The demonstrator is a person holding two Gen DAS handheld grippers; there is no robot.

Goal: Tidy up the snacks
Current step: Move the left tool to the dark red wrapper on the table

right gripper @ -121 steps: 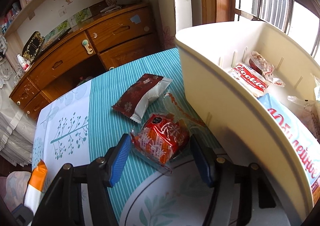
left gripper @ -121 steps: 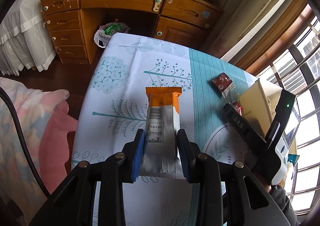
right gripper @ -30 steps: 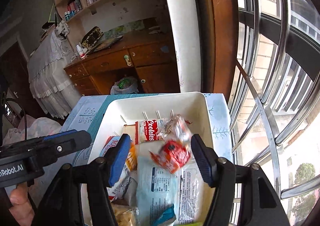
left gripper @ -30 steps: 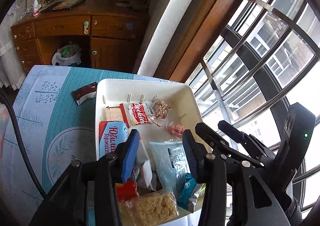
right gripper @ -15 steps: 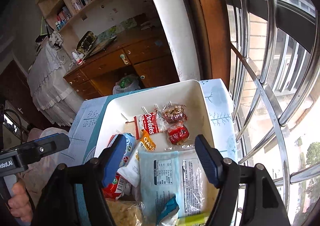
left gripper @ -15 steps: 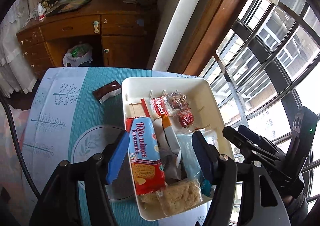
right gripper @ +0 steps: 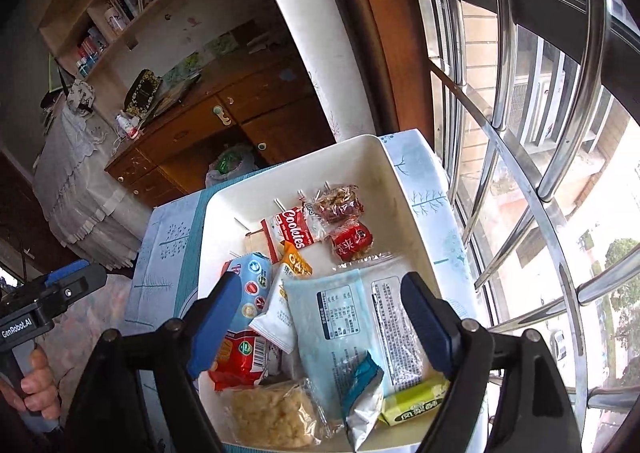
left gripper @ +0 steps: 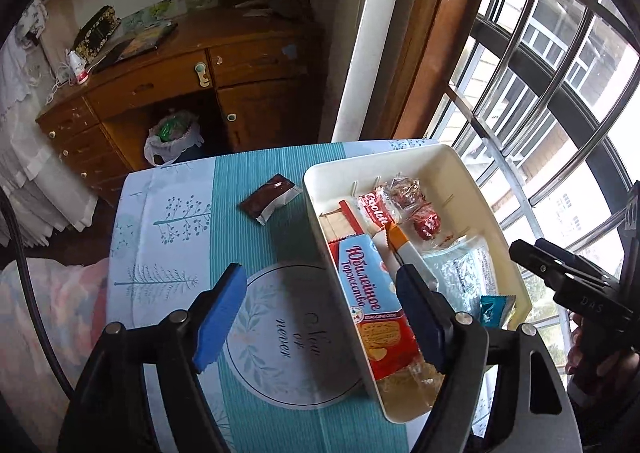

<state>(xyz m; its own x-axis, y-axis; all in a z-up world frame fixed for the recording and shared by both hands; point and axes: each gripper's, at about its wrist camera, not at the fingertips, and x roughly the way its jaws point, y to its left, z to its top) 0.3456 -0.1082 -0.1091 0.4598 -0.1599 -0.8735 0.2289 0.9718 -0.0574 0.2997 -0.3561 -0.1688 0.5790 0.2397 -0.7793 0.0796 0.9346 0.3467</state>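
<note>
Snacks in crinkled wrappers fill a cream rectangular plastic bin [right gripper: 372, 161] at the window edge of the tabletop [left gripper: 168, 213]. Above it the right hand-held gripper [right gripper: 320, 317] hangs with its blue-padded jaws opening and nothing pinched between them; a pale blue flat packet [right gripper: 352, 317] lies below the gap. The left hand-held gripper [left gripper: 320, 313] is likewise opening and empty, straddling the bin's near long wall, one pad over bare cloth, the other over a blue-and-red biscuit pack [left gripper: 368, 293]. That pack lies lengthwise along the bin, and beside it an orange-tipped white bar [left gripper: 402, 249] points toward the far end. A red-wrapped sweet [right gripper: 352, 241] sits near the far wall. Outside, a dark brown and white sachet [left gripper: 272, 199] lies alone on the striped teal cloth, just left of the bin's far corner, open tabletop around it.
</note>
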